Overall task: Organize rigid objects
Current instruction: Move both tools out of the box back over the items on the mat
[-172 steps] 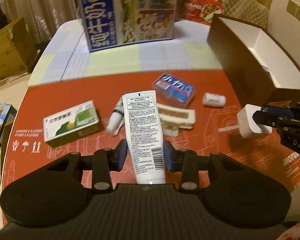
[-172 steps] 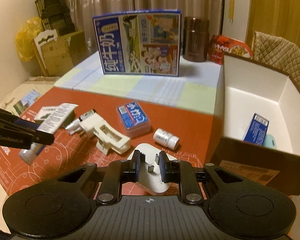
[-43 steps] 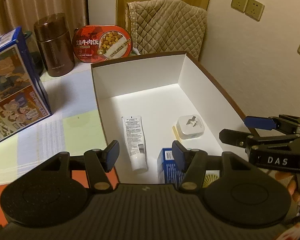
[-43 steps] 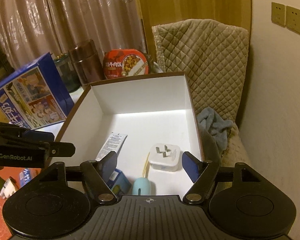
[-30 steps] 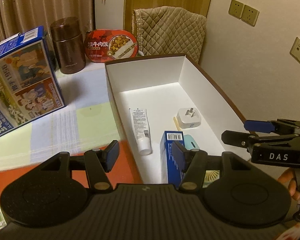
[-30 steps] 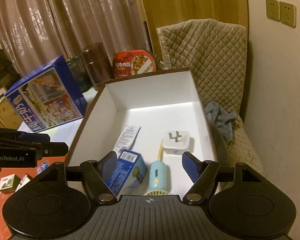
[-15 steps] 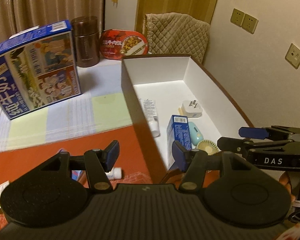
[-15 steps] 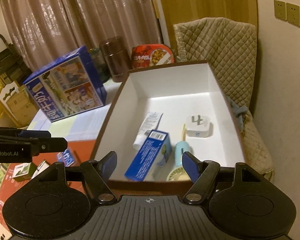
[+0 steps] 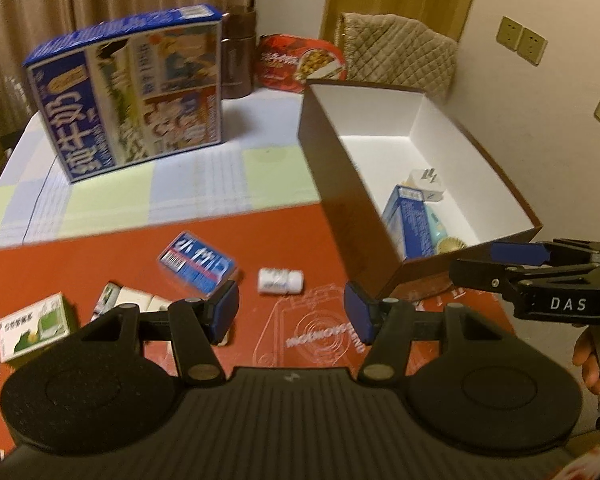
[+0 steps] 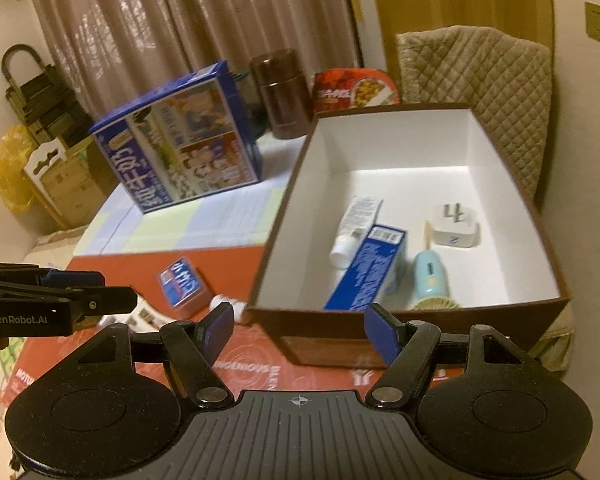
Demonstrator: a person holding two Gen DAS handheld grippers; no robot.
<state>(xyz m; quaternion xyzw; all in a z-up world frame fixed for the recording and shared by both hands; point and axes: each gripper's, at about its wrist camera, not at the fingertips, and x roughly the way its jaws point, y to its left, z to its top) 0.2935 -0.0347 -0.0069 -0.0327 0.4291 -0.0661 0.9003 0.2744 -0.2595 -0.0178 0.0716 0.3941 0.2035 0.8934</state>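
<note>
Left wrist view: the left gripper (image 9: 291, 312) hangs above the red mat (image 9: 100, 264) on the desk (image 9: 172, 184), its jaws spread wide with nothing between them. Just beyond its blue fingertips (image 9: 224, 312) lies a small white pill bottle (image 9: 280, 281) on its side, and to the left of that a flat blue packet (image 9: 198, 266). Further left sit a white plastic piece (image 9: 140, 300), partly hidden by the gripper, and a green and white carton (image 9: 32, 326) near the mat's edge. The right gripper (image 9: 500, 260) reaches in from the right, held by a hand (image 9: 590, 364), near the front corner of the brown box (image 9: 340, 196).

From the right wrist view, the right gripper (image 10: 300, 334) hovers in front of the box (image 10: 284, 236), its jaws likewise spread and holding nothing. Inside the box, on its white floor, lie a white tube (image 10: 356, 224), a blue carton (image 10: 368, 268) leaning partly over the tube's cap end, a pale blue brush-like item (image 10: 430, 280) just beside the carton, and a white plug adapter (image 10: 456, 228) with its prongs up. A thin yellowish stick (image 10: 426, 234) lies just left of the adapter.

Behind the mat, on the checked cloth, a large blue milk carton (image 10: 180, 140) stands with a brown canister (image 10: 284, 96) and a red food tub (image 10: 354, 90) behind it.
</note>
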